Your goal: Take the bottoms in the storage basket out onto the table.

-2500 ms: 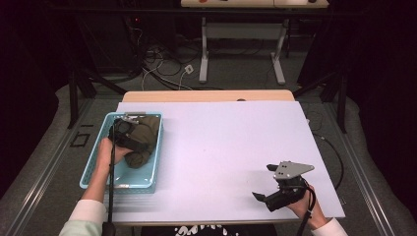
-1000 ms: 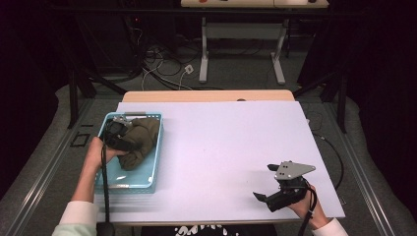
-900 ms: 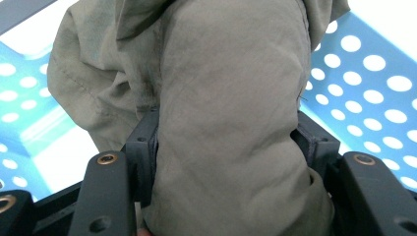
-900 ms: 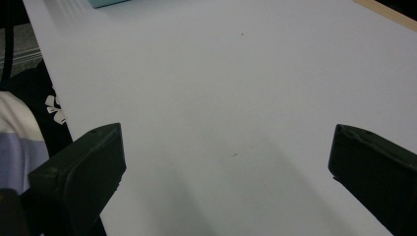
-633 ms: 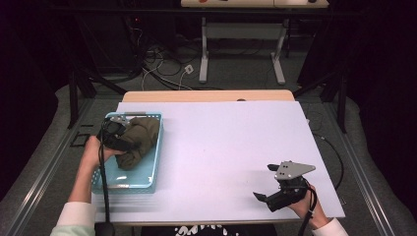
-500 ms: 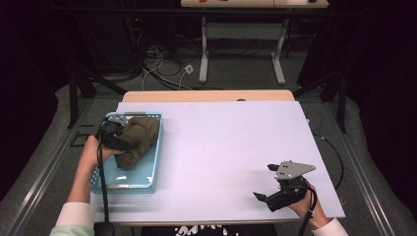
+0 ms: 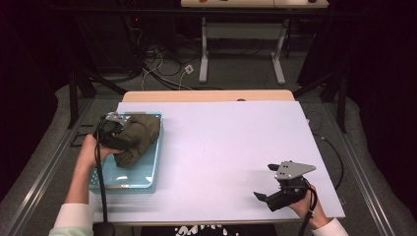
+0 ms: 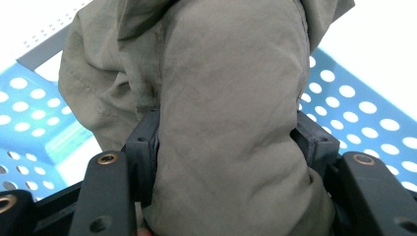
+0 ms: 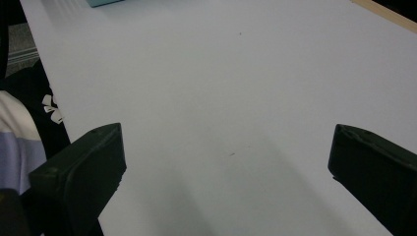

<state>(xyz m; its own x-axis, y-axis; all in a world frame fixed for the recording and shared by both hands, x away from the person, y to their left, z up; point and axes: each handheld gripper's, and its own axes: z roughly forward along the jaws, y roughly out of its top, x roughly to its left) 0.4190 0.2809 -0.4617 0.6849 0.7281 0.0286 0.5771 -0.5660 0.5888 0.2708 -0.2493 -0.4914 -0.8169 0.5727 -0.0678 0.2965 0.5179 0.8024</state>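
From above my side, the high view looks forward and down over the whole table (image 7: 221, 147). My left gripper view sits tight against the cloth (image 8: 231, 113) in the blue basket (image 8: 354, 113), which the high view shares; my right gripper view skims low across the table

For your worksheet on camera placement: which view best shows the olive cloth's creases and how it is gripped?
The left gripper view: the olive cloth bulges between the left gripper's jaws, creases plain. The high view shows it small, bunched over the blue basket.
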